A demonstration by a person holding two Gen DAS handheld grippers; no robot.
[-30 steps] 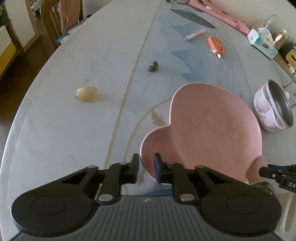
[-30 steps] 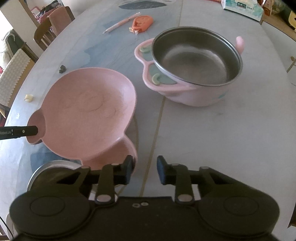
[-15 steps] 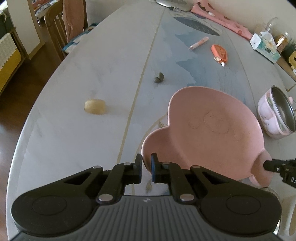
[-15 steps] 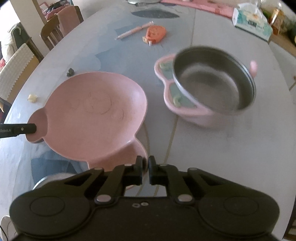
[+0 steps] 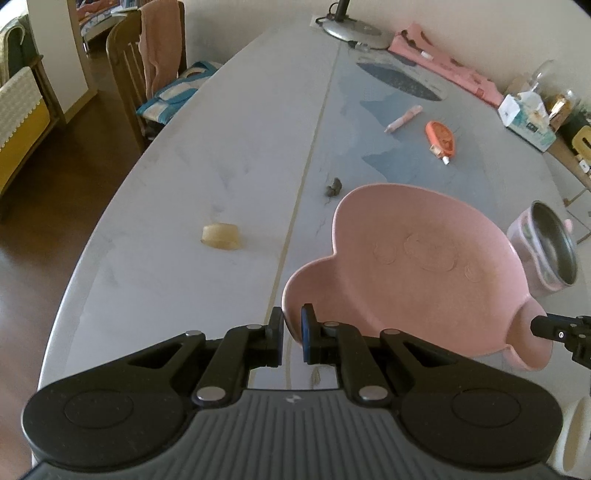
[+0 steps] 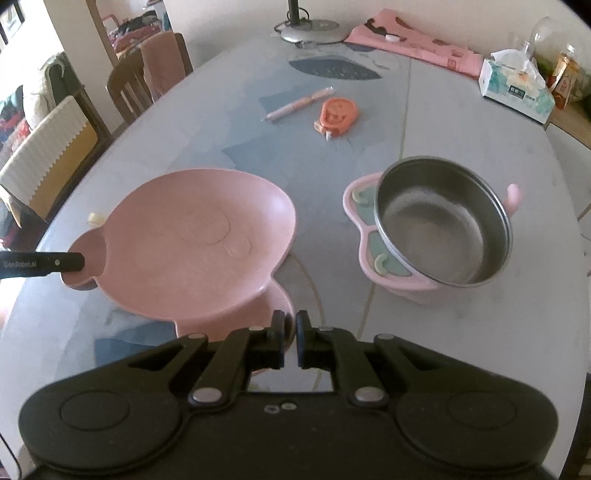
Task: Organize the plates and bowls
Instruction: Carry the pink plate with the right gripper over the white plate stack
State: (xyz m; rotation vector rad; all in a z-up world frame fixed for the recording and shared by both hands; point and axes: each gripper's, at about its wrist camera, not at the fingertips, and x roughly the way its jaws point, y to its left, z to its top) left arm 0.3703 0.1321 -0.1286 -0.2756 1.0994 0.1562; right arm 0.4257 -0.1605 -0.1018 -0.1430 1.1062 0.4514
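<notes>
A pink bear-shaped plate (image 5: 417, 266) with two round ears is held above the table. My left gripper (image 5: 292, 328) is shut on one ear. My right gripper (image 6: 290, 334) is shut on the other ear; the plate (image 6: 199, 243) fills the left middle of the right wrist view. The left gripper's fingers (image 6: 55, 263) show at the far ear there, and the right gripper's fingertips (image 5: 546, 328) show at the right edge of the left wrist view. A pink bowl with a steel liner (image 6: 439, 229) stands on the table to the right of the plate, also seen in the left wrist view (image 5: 546, 251).
On the table (image 5: 221, 155) lie a yellowish lump (image 5: 221, 236), a small dark lump (image 5: 334, 186), a pink pen (image 6: 299, 104) and an orange tape dispenser (image 6: 338, 114). A tissue box (image 6: 517, 92), pink cloth (image 6: 413, 44) and lamp base (image 6: 306, 27) stand far back. Chairs (image 6: 147, 77) line the left edge.
Both grippers shut on the plate's ears and lifted it off the table. Both cameras rose and pulled back.
</notes>
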